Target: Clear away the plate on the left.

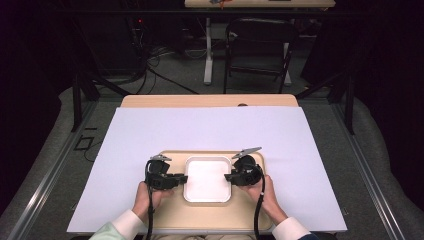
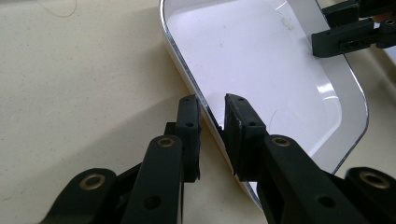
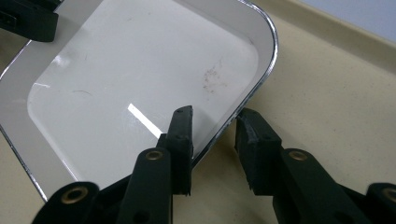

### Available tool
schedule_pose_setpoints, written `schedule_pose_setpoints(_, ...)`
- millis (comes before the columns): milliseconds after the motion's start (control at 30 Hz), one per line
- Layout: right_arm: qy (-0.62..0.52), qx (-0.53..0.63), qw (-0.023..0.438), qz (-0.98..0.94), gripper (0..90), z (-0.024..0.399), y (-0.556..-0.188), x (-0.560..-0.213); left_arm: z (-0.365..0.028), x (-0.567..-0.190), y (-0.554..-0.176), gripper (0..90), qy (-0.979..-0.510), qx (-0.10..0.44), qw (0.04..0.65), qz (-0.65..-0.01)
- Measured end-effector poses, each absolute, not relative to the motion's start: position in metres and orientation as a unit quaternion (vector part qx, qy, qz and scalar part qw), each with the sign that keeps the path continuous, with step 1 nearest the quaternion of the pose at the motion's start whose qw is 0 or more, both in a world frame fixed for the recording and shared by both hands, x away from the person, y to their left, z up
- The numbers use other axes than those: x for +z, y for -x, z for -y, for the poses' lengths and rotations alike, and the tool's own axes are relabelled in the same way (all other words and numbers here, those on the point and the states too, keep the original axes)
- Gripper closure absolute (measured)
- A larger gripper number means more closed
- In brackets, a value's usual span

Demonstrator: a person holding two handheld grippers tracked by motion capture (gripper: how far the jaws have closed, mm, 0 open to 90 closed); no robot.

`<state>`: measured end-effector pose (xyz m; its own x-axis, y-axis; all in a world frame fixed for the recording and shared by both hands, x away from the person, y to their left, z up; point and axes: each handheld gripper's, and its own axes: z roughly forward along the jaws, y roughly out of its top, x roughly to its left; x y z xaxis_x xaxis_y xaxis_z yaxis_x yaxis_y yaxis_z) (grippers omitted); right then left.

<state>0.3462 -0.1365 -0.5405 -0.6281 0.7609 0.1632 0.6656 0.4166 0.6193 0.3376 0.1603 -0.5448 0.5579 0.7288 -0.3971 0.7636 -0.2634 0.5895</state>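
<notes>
White square dish (image 1: 208,179), glossy, with a chrome-edged rim, sits at the middle of the beige tray (image 1: 215,219). Its contents: faint brownish specks near one corner and a hair-thin strand, otherwise bare glaze. Your left gripper (image 1: 181,177) straddles the dish's left rim, one jaw inside the dish, one outside over the tray. In the left gripper view (image 2: 212,120) the jaws stand slightly apart, the rim between them with a gap showing, not pinched. Your right gripper (image 1: 230,177) straddles the dish's right rim the same way; in its own view (image 3: 215,128) the jaws stand apart, clear of the rim. Beneath the tray lies a white sheet (image 1: 210,127) covering the table.
</notes>
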Motion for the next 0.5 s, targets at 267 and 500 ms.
schedule_pose_setpoints(267, -0.422, 0.326, 0.074, -0.843, 65.5, 0.134, -0.3491, -0.544, -0.1596, -0.5482, -0.3396, 74.2, -0.799, -0.024, 0.375, -0.47)
schedule_pose_setpoints(500, -0.423, 0.322, 0.078, -0.844, 64.9, 0.132, -0.3501, -0.5454, -0.1598, -0.55, -0.3412, 73.2, -0.799, -0.025, 0.373, -0.471)
